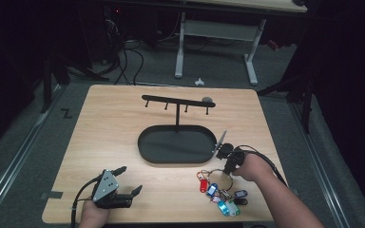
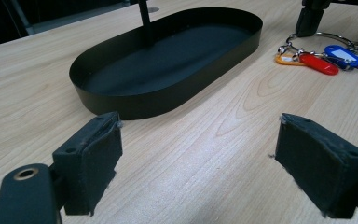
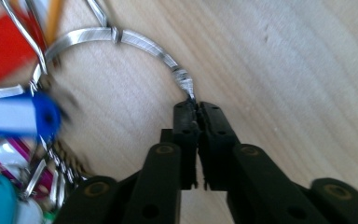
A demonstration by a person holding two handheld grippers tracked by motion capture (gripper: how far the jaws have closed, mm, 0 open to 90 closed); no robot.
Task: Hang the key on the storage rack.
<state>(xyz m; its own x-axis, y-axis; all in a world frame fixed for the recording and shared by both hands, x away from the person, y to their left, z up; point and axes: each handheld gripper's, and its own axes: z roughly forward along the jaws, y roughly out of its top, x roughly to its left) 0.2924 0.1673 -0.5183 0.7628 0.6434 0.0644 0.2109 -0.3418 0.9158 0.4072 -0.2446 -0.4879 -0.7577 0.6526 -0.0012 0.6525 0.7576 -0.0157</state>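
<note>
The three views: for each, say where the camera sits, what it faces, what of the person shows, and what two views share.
High view: above the person's side, facing forward and down on the table; both forearms, left gripper, right gripper.
Left gripper view: on the left gripper, facing the black tray; jaws wide apart.
Right gripper view: on the right gripper, facing the key ring it pinches.
Shared: the red tag.
</note>
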